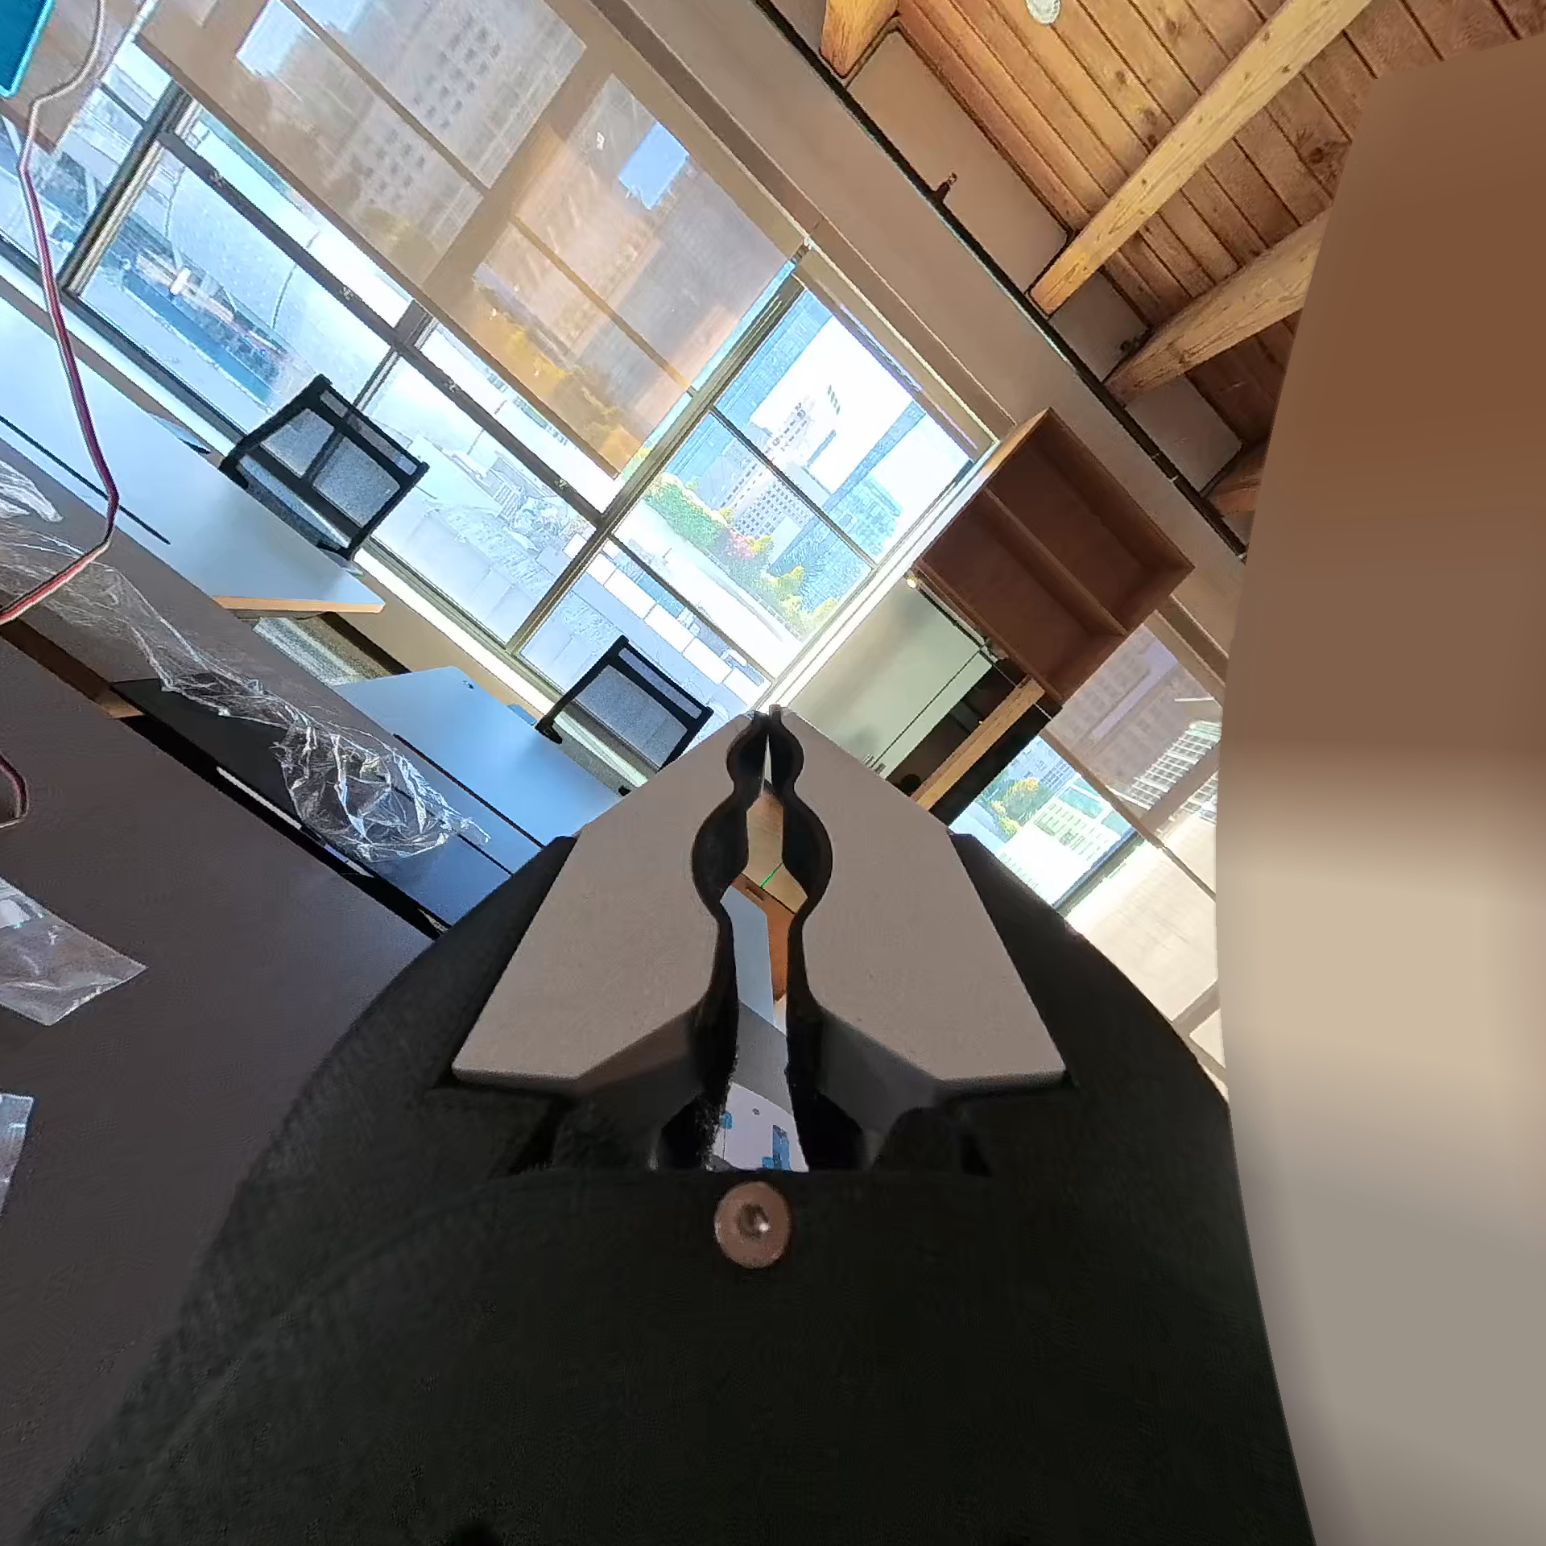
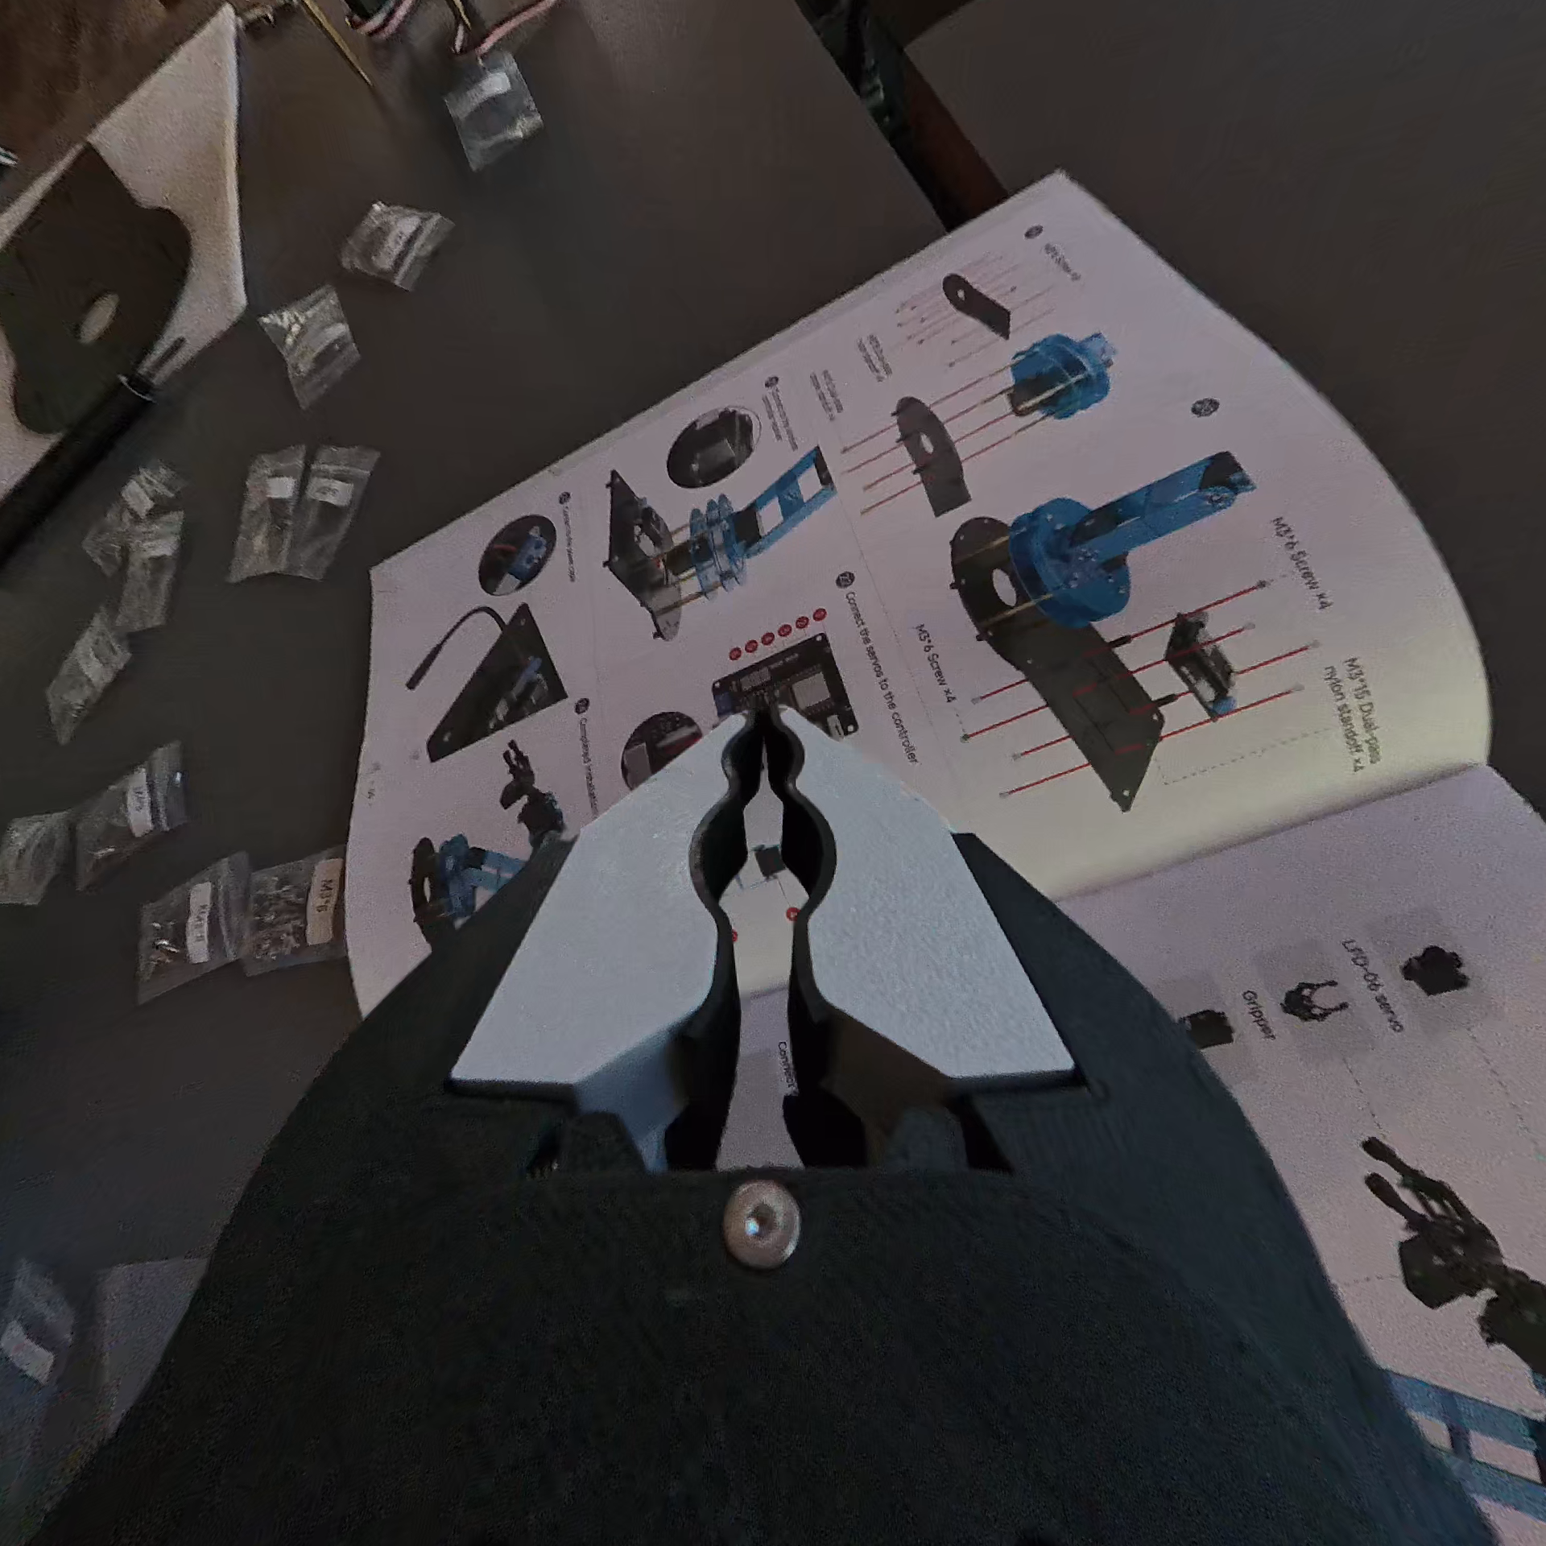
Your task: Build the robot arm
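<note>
The right gripper (image 2: 765, 718), fingers closed on nothing, hangs just above the open booklet (image 2: 1087, 519), while the left gripper (image 1: 767, 718), also closed and empty, points up toward the windows (image 1: 468, 335).

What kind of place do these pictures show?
Probably an office or workshop used for kit assembly. Large windows face city buildings beside white desks, and a dark table carries an open assembly manual and small bags of hardware.

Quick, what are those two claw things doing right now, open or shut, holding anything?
Left gripper: shut, holding nothing, pointed up toward the windows.
Right gripper: shut, holding nothing, over the open booklet.
</note>
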{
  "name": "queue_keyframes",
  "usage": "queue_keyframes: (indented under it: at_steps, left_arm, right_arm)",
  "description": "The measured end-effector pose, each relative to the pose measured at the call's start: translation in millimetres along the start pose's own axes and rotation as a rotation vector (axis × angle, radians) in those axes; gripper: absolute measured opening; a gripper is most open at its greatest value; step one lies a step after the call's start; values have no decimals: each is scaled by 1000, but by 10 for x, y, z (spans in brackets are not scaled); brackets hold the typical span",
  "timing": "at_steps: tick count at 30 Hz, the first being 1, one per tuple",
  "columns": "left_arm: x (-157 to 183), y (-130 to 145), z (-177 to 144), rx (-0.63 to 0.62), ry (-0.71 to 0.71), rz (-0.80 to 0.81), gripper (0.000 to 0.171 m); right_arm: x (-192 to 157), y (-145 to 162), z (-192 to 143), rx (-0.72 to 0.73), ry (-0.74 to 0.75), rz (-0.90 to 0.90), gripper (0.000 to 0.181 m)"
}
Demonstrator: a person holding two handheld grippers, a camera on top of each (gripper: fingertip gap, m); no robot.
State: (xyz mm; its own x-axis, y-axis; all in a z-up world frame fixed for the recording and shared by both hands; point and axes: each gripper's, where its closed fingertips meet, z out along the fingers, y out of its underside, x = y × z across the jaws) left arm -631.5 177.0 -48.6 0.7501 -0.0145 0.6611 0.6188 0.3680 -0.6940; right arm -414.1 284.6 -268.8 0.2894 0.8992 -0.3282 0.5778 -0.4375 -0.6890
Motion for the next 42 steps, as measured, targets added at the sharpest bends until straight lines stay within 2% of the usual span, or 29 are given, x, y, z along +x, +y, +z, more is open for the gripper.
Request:
queue_keyframes:
  at_steps: [6,13,25,42]
  left_arm:
    - [48,54,18,-17,14,-3,0]
    - [72,79,29,-27,24,-9,0]
    - [143,102,38,-36,42,-8,0]
    - [139,163,62,-49,44,-16,0]
  right_arm:
    - [12,229,135,-89,42,-52,0]
    - [24,337,159,-99,71,-83,0]
    - [-8,371,158,-70,43,-60,0]
    - [-103,525,57,-139,-2,-68,0]
